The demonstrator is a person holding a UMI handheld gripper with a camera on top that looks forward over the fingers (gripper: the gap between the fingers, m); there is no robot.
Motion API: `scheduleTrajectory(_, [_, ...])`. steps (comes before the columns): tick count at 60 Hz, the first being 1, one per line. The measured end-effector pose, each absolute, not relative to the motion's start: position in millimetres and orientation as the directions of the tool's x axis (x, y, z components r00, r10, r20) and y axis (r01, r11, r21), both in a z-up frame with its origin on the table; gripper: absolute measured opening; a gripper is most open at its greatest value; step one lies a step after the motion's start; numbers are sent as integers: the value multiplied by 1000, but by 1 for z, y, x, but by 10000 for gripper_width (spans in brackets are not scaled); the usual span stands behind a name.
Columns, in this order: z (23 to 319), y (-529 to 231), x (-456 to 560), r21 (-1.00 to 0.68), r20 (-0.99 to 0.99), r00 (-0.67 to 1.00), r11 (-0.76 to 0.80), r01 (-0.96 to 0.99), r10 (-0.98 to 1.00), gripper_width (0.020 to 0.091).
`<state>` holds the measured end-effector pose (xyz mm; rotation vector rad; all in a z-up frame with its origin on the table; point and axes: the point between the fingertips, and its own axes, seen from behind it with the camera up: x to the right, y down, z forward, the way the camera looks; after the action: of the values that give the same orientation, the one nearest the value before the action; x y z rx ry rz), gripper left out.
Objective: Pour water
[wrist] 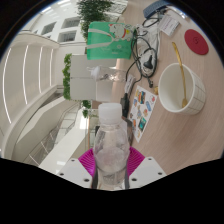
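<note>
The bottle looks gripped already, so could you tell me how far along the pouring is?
Done: the gripper is closed on the bottle, both pink pads pressing its sides. In hand: the bottle is held upright, its cap end pointing ahead; I cannot tell whether the cap is on. Left: carrying it to the white cup, which stands beyond and apart, and tipping it; the cup's rim shows no water that I can make out.

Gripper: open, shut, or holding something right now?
Gripper: shut on the clear water bottle, both pink pads pressing its sides; the bottle stands upright between the fingers.
</note>
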<state>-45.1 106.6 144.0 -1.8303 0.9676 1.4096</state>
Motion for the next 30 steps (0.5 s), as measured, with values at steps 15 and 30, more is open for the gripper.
scheduleTrajectory(15, [184,109,-17,548,-836,-477,-465,-695,-273,360])
scheduleTrajectory(30, [206,113,3,667,-736,-632,-420,-615,-243,359])
